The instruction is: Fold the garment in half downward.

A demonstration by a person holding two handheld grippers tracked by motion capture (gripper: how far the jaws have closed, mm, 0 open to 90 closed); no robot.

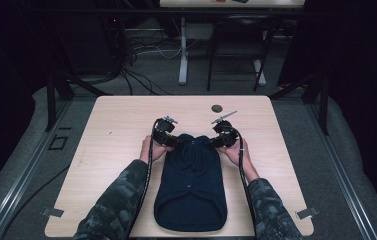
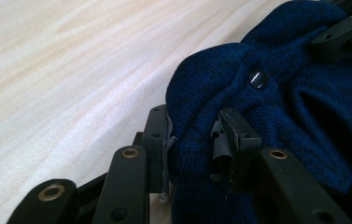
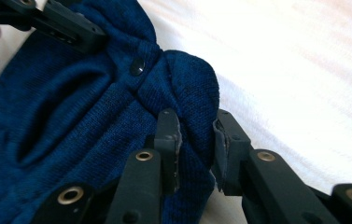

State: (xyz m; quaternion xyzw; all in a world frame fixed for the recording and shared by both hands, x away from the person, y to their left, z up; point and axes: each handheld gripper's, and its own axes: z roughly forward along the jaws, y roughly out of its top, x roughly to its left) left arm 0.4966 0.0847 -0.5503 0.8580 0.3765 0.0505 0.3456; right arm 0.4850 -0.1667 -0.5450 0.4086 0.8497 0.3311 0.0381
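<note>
High view: a dark blue knit cap (image 1: 191, 187) is lying flat along the middle of the light wood table (image 1: 111, 150), its open hem toward the person's edge and its crown toward the far side. The person, in camouflage sleeves, is reaching in from the near edge, with the left hand (image 1: 152, 149) and right hand (image 1: 234, 150) working at either side of the crown.

The left gripper (image 1: 168, 135) is pinching the crown's left edge; the right gripper (image 1: 220, 136) is pinching its right edge.

Left gripper view: both jaws are closing on a raised fold of the blue knit (image 2: 276, 107), with cloth bunching between them. A small dark button (image 2: 257, 79) is sitting at the crown top.

Right gripper view: the jaws are clamping a similar fold (image 3: 190, 93), just beside the same button (image 3: 137, 66).

A small dark disc (image 1: 217, 108) is resting on the table beyond the grippers, apart from the cap.
</note>
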